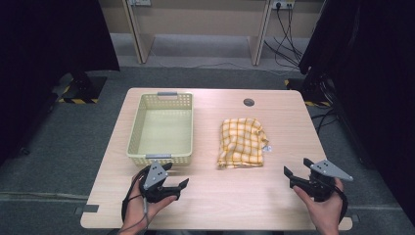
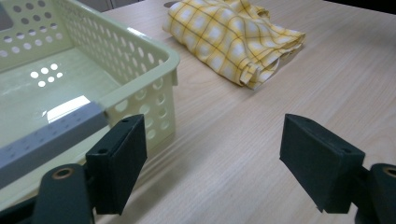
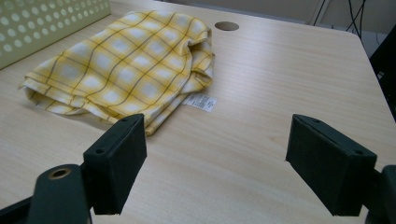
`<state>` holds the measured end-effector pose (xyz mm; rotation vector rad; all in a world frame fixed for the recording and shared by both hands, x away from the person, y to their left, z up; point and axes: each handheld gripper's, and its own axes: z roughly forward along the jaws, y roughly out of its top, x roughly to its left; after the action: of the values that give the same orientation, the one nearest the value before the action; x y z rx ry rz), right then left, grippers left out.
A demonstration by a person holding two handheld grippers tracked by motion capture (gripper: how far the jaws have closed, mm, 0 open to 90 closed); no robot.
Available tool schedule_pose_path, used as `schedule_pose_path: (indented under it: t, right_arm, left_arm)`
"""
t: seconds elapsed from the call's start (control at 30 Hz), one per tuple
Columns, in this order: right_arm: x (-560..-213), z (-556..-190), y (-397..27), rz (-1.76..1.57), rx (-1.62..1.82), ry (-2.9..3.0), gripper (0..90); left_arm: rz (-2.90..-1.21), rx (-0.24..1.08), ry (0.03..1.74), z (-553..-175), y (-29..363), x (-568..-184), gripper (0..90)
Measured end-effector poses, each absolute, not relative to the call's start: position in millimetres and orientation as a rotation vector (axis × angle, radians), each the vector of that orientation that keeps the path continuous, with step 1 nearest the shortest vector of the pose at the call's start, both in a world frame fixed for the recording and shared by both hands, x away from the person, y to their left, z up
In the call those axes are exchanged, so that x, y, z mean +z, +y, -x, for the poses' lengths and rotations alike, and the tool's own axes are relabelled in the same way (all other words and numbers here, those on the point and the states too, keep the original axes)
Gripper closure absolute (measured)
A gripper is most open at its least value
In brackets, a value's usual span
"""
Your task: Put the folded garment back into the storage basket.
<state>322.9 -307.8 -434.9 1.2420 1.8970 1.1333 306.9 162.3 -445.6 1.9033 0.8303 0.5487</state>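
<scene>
basket cropped left, cloth label unreadable

A pale wooden table stands on grey carpet (black curtains flank it).

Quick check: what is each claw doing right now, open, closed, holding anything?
Left claw: open, holding nothing, beside the basket.
Right claw: open, holding nothing, short of the yellow checked cloth.
</scene>
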Motion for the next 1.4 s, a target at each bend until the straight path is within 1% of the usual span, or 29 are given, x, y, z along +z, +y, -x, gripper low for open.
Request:
schedule_pose_path:
  t: [0.2,0.23,0.3,0.33,0.4,0.43,0.83,0.87,0.9,0.93,0.97,1.0,1.03,1.07,1.23,1.4]
  right_arm:
    - [-432.0,-327.4,-306.9,-1.234,1.129,1.898,21.0]
    - [-428.5,-334.4,-305.5,-1.229,1.125,1.903,20.9]
    - [-428.5,-334.4,-305.5,-1.229,1.125,1.903,20.9]
    - [-427.8,-340.4,-304.3,-1.233,1.123,1.908,20.9]
    - [-426.9,-345.4,-302.4,-1.232,1.119,1.915,20.9]
    - [-426.9,-345.4,-302.4,-1.232,1.119,1.915,20.9]
    - [-416.3,-367.1,-293.3,-1.205,1.114,1.936,20.9]
    - [-415.2,-375.2,-291.1,-1.204,1.112,1.949,20.9]
    - [-415.2,-375.2,-291.1,-1.204,1.112,1.949,20.9]
    - [-412.5,-385.7,-288.6,-1.207,1.115,1.959,20.9]
    - [-412.5,-385.7,-288.6,-1.207,1.115,1.959,21.0]
    - [-412.5,-385.7,-288.6,-1.207,1.115,1.959,21.0]
    - [-408.2,-400.0,-283.6,-1.206,1.110,1.975,21.0]
    - [-405.2,-416.9,-277.6,-1.196,1.099,1.999,22.0]
    - [-404.3,-447.9,-270.4,-1.224,1.076,2.033,22.1]
    - [-407.2,-468.8,-261.9,-1.242,1.065,2.071,22.1]
  left_arm:
    - [-1.911,0.542,0.807,-312.7,151.6,-444.0,22.7]
    - [-1.911,0.542,0.807,-312.7,151.6,-444.0,22.7]
    - [-1.914,0.534,0.795,-315.1,145.2,-443.7,22.7]
    - [-1.923,0.529,0.776,-317.3,138.7,-443.3,22.7]
    - [-1.923,0.529,0.776,-317.3,138.7,-443.3,22.7]
    - [-1.930,0.527,0.759,-320.6,131.1,-442.7,22.7]
    - [-1.944,0.521,0.709,-332.8,107.8,-436.4,22.8]
    - [-1.948,0.521,0.695,-337.2,101.5,-433.8,22.8]
    - [-1.948,0.521,0.695,-337.2,101.5,-433.8,22.8]
    - [-1.948,0.521,0.695,-337.2,101.5,-433.8,22.8]
    - [-1.953,0.517,0.681,-342.9,93.5,-430.6,22.8]
    - [-1.953,0.517,0.681,-342.9,93.5,-430.6,22.8]
    - [-1.953,0.517,0.681,-342.9,93.5,-430.6,22.8]
    - [-1.964,0.508,0.664,-352.5,81.4,-429.0,22.8]
    - [-1.979,0.489,0.664,-366.2,66.9,-431.3,22.8]
    - [-2.000,0.479,0.677,-380.1,54.9,-433.7,22.9]
